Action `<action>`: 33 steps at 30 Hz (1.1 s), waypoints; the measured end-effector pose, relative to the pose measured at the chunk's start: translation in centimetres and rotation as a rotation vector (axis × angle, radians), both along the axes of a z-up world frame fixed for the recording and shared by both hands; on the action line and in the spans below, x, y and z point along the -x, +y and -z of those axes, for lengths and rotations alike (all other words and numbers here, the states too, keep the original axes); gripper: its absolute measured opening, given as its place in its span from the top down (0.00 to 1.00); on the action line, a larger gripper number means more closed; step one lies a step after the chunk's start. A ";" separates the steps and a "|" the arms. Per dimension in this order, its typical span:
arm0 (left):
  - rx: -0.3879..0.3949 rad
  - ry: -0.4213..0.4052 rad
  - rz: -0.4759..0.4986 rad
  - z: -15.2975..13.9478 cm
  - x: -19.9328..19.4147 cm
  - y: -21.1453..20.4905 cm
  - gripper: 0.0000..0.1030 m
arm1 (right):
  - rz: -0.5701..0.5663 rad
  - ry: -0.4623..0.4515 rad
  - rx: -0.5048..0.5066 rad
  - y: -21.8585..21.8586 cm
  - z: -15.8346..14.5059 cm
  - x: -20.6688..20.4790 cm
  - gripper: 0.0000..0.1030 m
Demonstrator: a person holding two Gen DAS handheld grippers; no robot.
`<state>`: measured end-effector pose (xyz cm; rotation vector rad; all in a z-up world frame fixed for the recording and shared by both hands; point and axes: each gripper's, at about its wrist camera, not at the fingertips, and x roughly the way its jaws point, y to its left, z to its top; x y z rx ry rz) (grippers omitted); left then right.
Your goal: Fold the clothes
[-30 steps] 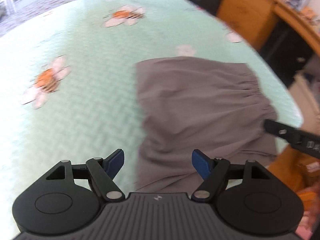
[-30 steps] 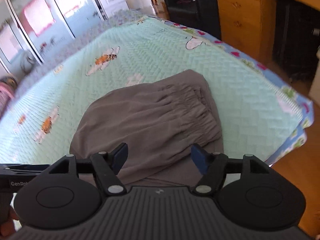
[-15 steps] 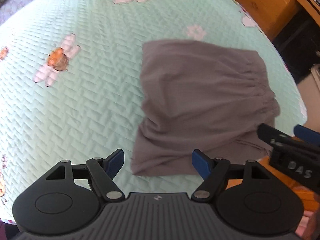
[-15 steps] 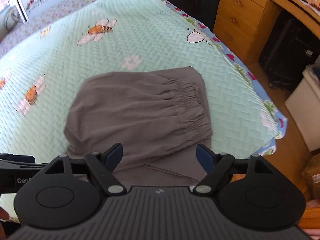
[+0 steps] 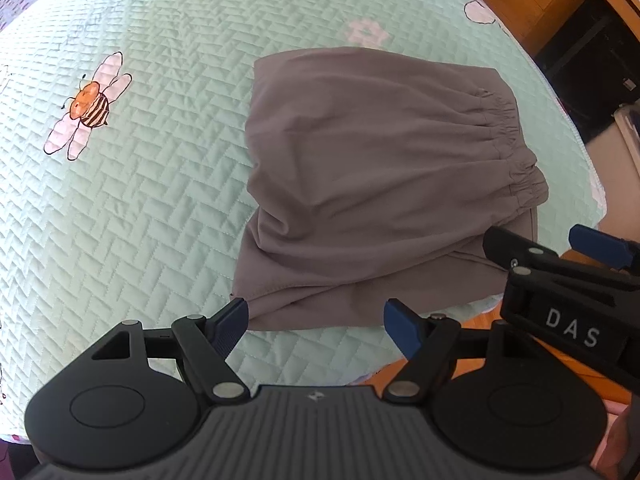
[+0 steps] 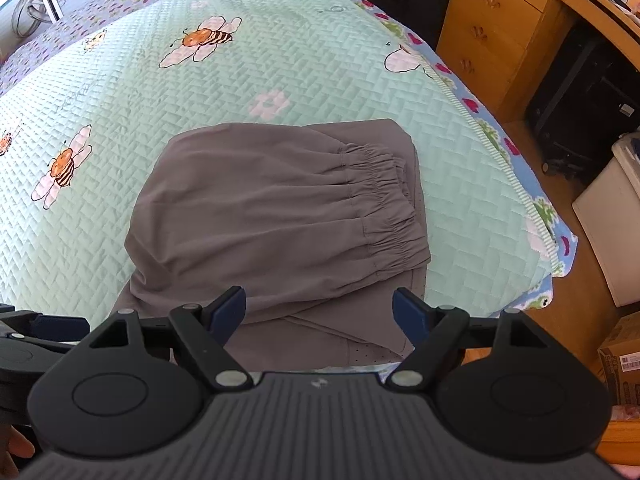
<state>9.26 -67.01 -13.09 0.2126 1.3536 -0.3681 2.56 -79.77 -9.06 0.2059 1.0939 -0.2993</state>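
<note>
Both raised; left hand-held gripper [image 5: 316, 322] wide open, empty, above shorts [image 5: 380, 184].

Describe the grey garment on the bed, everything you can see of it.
The grey garment looks like thin woven shorts or trousers, folded into a rough rectangle with soft creases. A gathered elastic waistband lies on top along one side, and a flatter layer sticks out beneath at the near edge. It rests on the green quilted bedspread near the bed's corner. Neither open gripper touches it.
</note>
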 end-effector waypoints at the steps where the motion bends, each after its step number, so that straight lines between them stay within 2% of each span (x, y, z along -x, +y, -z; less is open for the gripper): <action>1: 0.001 0.001 -0.001 0.0 0.0 0.1 0.25 | 0.000 0.000 0.002 0.1 0.0 0.0 0.21; 16: 0.024 0.001 0.001 0.3 0.1 0.8 0.25 | -0.015 0.017 0.008 1.2 0.1 -0.6 0.21; 23: 0.055 -0.001 -0.043 0.3 -1.1 3.3 0.25 | -0.016 0.018 -0.007 1.8 0.2 -1.0 0.21; 29: 0.088 -0.057 -0.083 -0.4 -2.3 6.7 0.25 | 0.030 -0.052 -0.129 2.4 0.3 -1.4 0.21; 33: 0.146 -0.053 -0.125 -0.3 -3.1 9.7 0.25 | 0.065 -0.102 -0.267 2.7 0.9 -1.6 0.21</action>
